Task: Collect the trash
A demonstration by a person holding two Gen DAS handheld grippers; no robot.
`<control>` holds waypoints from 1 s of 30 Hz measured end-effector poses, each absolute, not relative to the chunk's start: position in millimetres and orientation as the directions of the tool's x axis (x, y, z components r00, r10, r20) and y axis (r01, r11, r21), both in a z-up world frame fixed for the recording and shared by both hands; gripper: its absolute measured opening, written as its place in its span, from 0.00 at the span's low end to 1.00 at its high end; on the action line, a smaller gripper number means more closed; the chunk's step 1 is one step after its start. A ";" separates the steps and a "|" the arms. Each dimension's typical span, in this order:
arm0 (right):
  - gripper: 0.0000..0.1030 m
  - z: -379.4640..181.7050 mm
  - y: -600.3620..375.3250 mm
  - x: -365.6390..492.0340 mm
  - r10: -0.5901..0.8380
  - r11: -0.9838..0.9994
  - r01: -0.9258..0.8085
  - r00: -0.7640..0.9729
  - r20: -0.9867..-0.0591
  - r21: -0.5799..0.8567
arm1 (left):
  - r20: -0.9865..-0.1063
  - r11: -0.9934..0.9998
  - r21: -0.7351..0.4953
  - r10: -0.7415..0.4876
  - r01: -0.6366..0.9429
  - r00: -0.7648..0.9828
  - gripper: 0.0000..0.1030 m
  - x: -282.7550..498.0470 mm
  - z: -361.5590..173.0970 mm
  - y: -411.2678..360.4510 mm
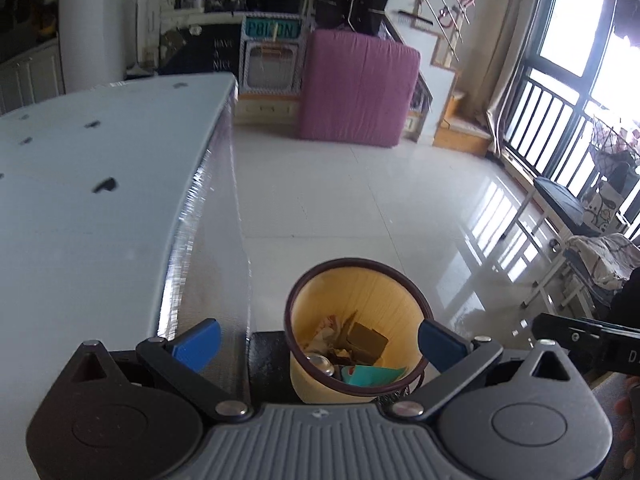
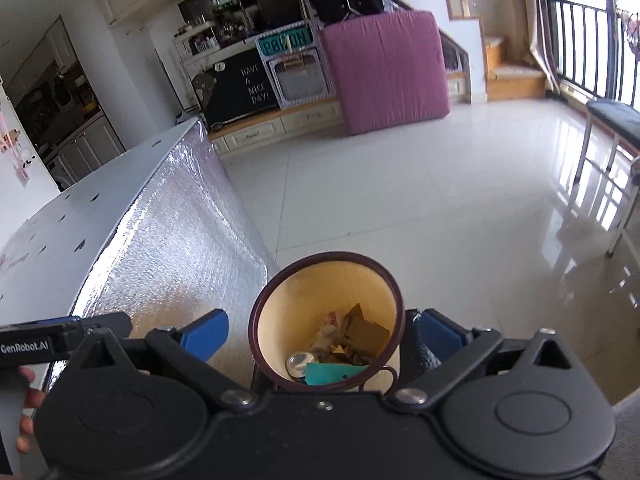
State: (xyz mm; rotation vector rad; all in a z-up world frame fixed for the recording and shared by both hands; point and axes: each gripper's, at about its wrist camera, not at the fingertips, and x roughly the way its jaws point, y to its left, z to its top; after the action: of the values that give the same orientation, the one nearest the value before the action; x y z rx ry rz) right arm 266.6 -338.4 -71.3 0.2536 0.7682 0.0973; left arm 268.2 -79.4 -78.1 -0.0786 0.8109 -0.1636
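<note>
Ahead of our black left gripper (image 1: 318,344) with its blue fingertips (image 1: 200,343) we see a round yellow bin with a dark maroon rim (image 1: 356,264), holding a teal paper scrap (image 1: 372,375), a silver can top (image 1: 320,362) and an olive-brown box (image 1: 366,340). To its left the pale blue tabletop (image 1: 100,200) carries dark specks; beyond, a pink striped mattress (image 1: 356,88).

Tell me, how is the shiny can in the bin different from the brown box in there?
The can is round and silvery, while the brown box is flat-sided and dull cardboard colour. The can lies low at the near side of the bin, partly tucked under a teal paper; the box sits farther back, tilted on top of the pile. The box looks bigger than the part of the can that shows. Both rest inside the same yellow bin among crumpled scraps.
</note>
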 end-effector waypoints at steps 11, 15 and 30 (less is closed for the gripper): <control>1.00 -52.1 -335.5 209.4 0.118 0.983 -0.001 0.762 -0.637 0.182 | -0.680 0.988 -0.106 -0.157 0.116 0.716 1.00 213.7 -69.7 -79.5; 1.00 -51.6 -333.5 194.0 0.106 0.988 -0.011 0.766 -0.634 0.151 | -0.670 0.990 -0.082 -0.143 0.118 0.728 1.00 198.5 -70.2 -80.3; 1.00 -48.7 -323.6 153.4 0.080 0.995 -0.024 0.792 -0.605 0.101 | -0.616 0.991 -0.010 -0.108 0.130 0.780 1.00 156.9 -77.0 -79.0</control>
State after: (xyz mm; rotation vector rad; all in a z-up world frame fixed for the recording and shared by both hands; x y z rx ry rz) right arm 153.4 -323.6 -48.7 0.0900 0.6538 0.0559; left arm 156.9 -79.0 -77.0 0.0339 0.6631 -0.1286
